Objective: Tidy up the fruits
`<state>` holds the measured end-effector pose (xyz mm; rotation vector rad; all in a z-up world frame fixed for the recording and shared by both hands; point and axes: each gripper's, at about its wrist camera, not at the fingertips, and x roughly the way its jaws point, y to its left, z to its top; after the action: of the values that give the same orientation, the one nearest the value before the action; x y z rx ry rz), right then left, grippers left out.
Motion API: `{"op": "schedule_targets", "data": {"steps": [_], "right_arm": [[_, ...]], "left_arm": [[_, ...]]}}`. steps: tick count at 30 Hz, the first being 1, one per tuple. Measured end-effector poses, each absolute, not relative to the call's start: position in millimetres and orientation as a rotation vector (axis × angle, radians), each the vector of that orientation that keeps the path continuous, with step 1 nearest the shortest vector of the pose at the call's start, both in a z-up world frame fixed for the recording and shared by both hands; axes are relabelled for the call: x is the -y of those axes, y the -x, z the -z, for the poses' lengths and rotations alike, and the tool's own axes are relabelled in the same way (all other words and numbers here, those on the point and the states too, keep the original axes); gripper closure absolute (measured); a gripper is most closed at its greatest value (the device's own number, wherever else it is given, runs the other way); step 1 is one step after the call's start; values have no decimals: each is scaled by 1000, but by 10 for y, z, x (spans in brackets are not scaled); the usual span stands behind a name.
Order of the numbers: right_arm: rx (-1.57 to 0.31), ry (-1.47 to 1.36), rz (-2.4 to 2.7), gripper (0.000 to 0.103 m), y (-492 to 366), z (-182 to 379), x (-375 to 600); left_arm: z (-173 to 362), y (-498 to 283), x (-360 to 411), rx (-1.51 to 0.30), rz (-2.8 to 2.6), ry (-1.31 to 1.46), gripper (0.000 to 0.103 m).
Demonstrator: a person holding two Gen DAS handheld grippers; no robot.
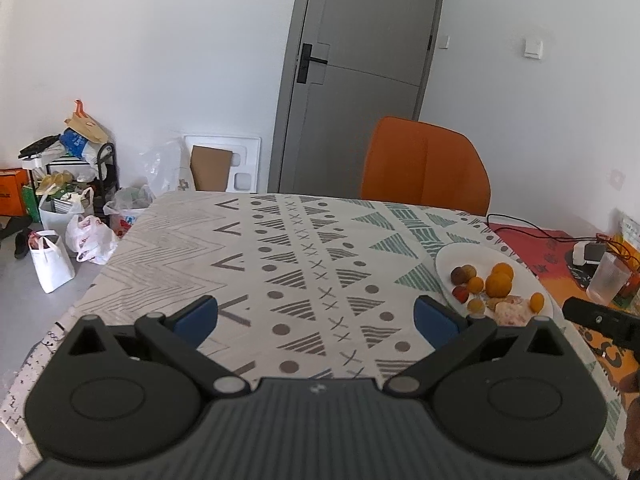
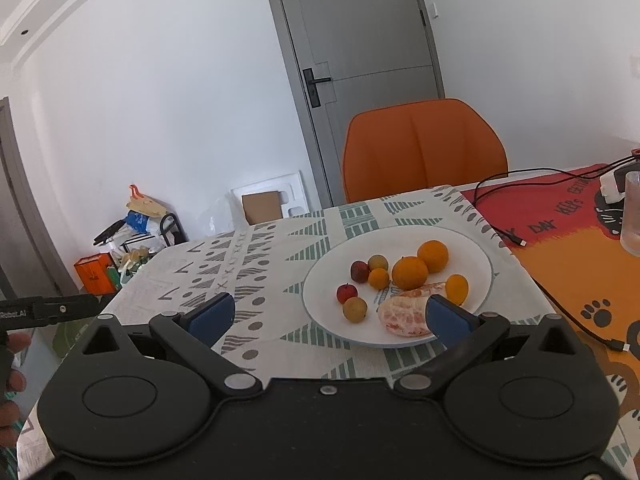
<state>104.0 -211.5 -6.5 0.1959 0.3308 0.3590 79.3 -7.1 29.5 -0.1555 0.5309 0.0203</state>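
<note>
You're in a home dining room: patterned tablecloth (image 1: 256, 264) on the surface, orange chair (image 2: 424, 148), grey door (image 1: 360, 72), shopping bags (image 1: 86, 236) piled on the floor.

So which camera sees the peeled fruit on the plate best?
The right wrist view. There the peeled fruit lies close and large at the near rim of the plate, segments showing, though a blue pad covers one end. The left wrist view shows it small and blurry at the frame's right.
</note>
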Motion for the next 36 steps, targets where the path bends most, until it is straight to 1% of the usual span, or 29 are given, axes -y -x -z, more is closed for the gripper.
{"op": "schedule_targets", "data": {"steps": [5,16,36], "right_arm": [[-344,-165,-364,0,-964,101,2064],[-371,-115,-443,0,-742,98,1989],[-392,-90,-470,0,-703,148,1822]], "left_arm": [[-265,-694,26,-550,-25,153,0],[-319,-411,-64,-498,-91,139,0],[-216,-380,-105,-534,-94,107,0]]}}
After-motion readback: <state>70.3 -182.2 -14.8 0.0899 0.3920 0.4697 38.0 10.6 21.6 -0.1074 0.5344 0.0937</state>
